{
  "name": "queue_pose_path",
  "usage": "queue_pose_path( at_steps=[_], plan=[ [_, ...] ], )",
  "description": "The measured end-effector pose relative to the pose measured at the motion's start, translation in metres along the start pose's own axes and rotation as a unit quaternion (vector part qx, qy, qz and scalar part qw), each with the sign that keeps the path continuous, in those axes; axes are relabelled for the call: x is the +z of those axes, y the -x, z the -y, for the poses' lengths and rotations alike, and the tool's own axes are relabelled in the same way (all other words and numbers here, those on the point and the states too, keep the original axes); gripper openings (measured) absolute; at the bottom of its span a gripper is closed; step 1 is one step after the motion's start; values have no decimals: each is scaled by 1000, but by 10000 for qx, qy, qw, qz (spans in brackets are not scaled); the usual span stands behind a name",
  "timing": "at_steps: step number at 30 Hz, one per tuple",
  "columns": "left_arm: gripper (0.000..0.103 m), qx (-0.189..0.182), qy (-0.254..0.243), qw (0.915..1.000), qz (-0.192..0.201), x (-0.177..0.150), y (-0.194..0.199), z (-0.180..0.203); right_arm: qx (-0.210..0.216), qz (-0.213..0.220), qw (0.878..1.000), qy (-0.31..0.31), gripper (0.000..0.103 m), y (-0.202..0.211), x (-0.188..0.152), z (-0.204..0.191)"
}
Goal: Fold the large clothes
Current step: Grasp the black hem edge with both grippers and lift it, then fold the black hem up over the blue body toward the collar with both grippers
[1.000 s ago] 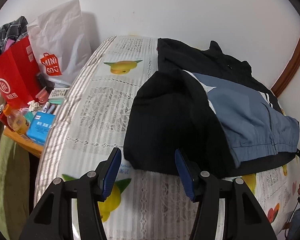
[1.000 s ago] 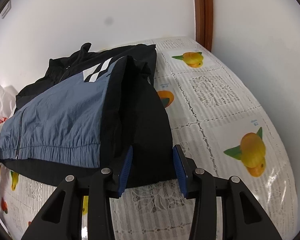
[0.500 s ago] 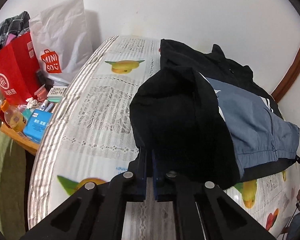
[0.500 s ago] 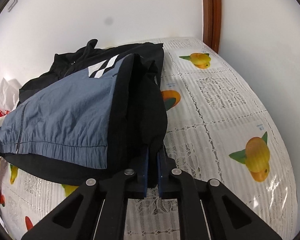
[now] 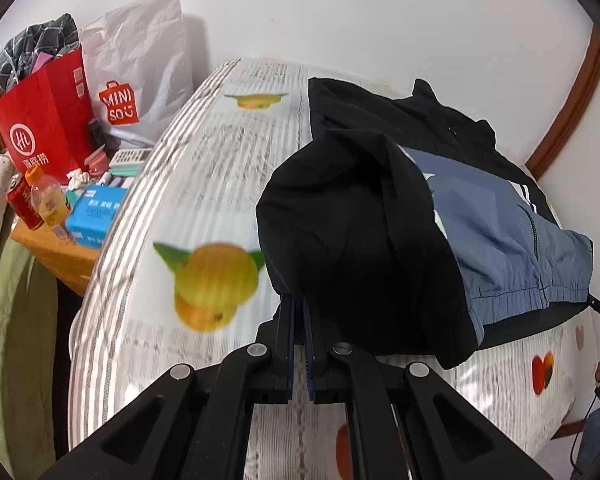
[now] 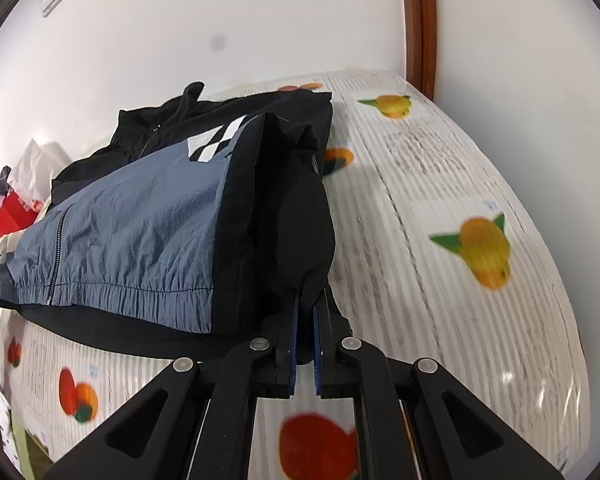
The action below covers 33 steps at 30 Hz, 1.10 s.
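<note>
On the bed: the jacket (image 5: 384, 216) lies on the fruit-print sheet (image 5: 220, 184), its collar toward the wall and its hem toward me; I take the jacket as my landmark.
Left tool: my left tool (image 5: 299, 320) is pressed together and pinches the black cuff of the left sleeve (image 5: 340, 220), at the near left corner of the jacket.
Right tool: my right tool (image 6: 306, 316) is also pressed together, pinching the black fabric of the right sleeve (image 6: 300, 208) at the near right corner of the jacket.
Why this hold: I think both sleeves are taken by their ends so that I can carry them over the blue front panel (image 6: 140, 232) and make the jacket narrower.
Sleeve shape: each sleeve rises from the sheet and hangs from the tool, so the cloth is lifted a little, not flat.
Progress: my judgement is that the fold is at an early step; the body lies zipped and spread.
Risk: the thin fabric may slip out, or one side may go crooked if the two tools do not move together.
Left of the jacket: a low desk (image 5: 56, 252) beside the bed carries a red paper bag (image 5: 44, 128), a white shopping bag (image 5: 140, 72) and bottles (image 5: 50, 200), well apart from my work.
</note>
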<state>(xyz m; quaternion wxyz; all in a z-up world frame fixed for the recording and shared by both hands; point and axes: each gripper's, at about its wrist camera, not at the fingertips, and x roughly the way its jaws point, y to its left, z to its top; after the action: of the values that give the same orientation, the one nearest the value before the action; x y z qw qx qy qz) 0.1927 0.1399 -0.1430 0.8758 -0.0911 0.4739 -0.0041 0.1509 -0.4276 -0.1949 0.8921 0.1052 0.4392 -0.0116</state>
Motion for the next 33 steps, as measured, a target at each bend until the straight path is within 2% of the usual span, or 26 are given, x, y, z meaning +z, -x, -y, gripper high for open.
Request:
queue_pose_path(
  at_steps=[4,8,10,12,14,16,17,21,25,31,32,33],
  plan=[
    [7,-49,116,9999,-47,-4,6,-2,-228,-51,9997,101,8,8,-7,2],
    [8,-44,122,9999,77,-4,20,0,-836,105,9960,299,8,23,-4,0],
    [8,-46,67,9998,155,-3,26,3,-723,229,9969,213,8,35,-1,2],
    [12,-138,66,9996,218,-3,31,6,-501,336,9980,189,11,43,3,-2],
    [25,-226,77,9993,279,-1,37,11,-326,395,9984,224,18,47,5,-9],
    [33,-330,62,9988,350,-1,41,17,-85,457,9986,247,38,46,4,-20],
    [36,-379,46,9985,383,0,43,21,21,453,9986,266,41,42,5,-25],
    [49,-672,-37,9970,380,4,41,35,160,454,9986,235,43,26,3,-42],
    [49,-647,-173,9975,214,7,25,51,294,404,9987,-6,44,13,4,-45],
    [49,-732,-110,9971,-177,10,-8,60,126,407,9989,-183,43,-3,10,-47],
    [43,-726,-65,9971,-213,11,-12,61,77,395,9990,-195,41,-5,10,-46],
    [36,-742,-30,9970,-215,11,-14,61,13,378,9991,-210,31,-7,11,-47]
  ],
)
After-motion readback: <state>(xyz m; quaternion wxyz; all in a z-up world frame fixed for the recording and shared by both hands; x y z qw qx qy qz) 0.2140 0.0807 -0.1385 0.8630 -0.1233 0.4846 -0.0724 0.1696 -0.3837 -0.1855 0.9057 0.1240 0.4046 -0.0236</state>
